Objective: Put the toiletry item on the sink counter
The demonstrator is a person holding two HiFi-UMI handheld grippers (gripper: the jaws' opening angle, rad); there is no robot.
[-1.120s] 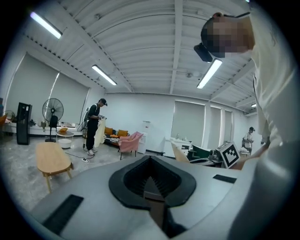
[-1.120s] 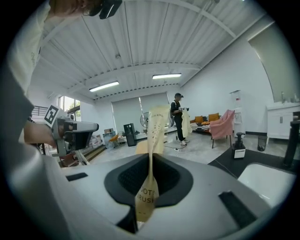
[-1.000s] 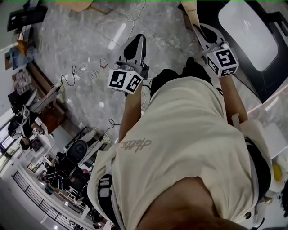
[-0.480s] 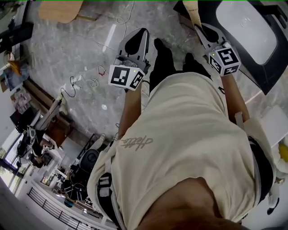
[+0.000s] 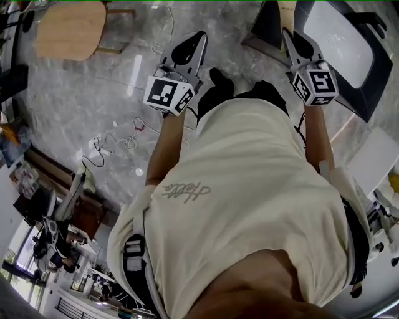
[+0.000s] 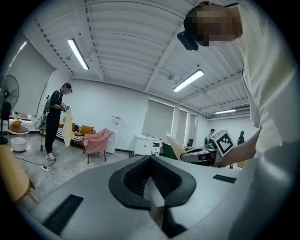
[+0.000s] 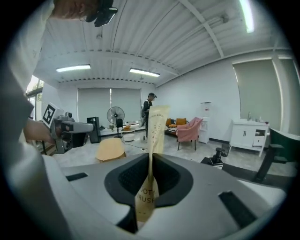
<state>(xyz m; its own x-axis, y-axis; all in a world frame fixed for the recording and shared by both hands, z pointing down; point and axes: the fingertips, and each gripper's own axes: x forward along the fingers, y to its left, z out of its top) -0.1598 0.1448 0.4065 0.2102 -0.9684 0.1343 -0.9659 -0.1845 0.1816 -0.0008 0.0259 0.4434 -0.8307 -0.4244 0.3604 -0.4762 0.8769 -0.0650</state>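
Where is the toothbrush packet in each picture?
Head view: toothbrush packet at the top edge, sticking out of the right gripper.
Left gripper view: right of centre, beside the marker cube.
Right gripper view: centre, pinched between the jaws.
Shared landmark: pink armchair, in both gripper views.

Two grippers: left gripper (image 6: 151, 187), right gripper (image 7: 151, 187); one toothbrush packet (image 7: 154, 136); one sink (image 5: 340, 37); one round wooden stool (image 5: 68, 31), well left of the sink; one pink armchair (image 7: 190, 131); one fan (image 7: 112, 115).
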